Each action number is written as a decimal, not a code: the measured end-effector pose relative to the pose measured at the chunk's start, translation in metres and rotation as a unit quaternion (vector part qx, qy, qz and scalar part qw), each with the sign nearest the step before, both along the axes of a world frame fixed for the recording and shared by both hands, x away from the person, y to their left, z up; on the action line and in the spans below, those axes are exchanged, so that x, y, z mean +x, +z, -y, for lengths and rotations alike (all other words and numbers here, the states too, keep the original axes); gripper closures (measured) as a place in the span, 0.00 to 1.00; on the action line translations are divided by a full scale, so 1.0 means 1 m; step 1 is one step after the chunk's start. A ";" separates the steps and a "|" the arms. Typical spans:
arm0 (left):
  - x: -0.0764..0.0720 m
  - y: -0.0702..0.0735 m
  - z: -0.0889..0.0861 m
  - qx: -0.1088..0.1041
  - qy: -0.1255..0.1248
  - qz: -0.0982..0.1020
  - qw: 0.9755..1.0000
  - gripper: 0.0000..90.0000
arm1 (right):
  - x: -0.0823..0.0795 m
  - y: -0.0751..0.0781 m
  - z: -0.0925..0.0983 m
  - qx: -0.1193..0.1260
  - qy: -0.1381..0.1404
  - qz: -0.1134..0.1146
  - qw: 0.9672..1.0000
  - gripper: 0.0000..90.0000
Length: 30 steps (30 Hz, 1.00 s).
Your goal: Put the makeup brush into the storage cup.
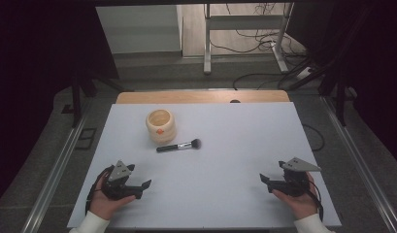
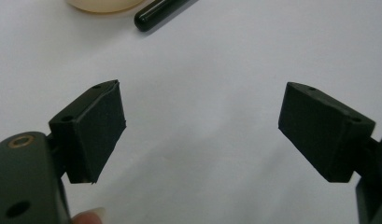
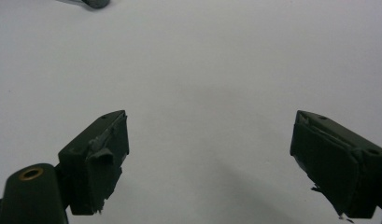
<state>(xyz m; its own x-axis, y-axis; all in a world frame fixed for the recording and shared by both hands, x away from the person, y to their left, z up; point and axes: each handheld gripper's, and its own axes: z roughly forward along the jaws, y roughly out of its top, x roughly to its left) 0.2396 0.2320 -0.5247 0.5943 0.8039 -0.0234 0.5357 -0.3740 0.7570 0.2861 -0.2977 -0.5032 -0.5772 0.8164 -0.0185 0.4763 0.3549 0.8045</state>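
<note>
Near edge first: the left gripper (image 1: 142, 189) and the right gripper (image 1: 265, 182) rest on the white table (image 1: 225, 145), jaws spread wide, nothing between them. Farther out lies the makeup brush (image 1: 179, 146), just in front of the wooden cup (image 1: 160, 125).

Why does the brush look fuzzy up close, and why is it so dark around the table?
High view: the white table is evenly lit, the room beside it nearly black, and the brush looks sharp. Left gripper view: the brush handle and wooden cup are soft and out of focus. Right gripper view: a faint shadow falls between the open tongs.
</note>
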 end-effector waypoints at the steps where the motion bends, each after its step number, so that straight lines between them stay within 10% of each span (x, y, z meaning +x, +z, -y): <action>1: -0.001 0.001 -0.001 0.001 0.000 0.002 1.000 0.17 | 0.000 0.000 0.000 -0.001 0.001 0.002 1.000 0.14; 30: -0.003 0.002 -0.005 -0.004 0.007 0.002 1.000 0.17 | -0.002 0.002 -0.004 -0.003 0.024 0.005 1.000 0.16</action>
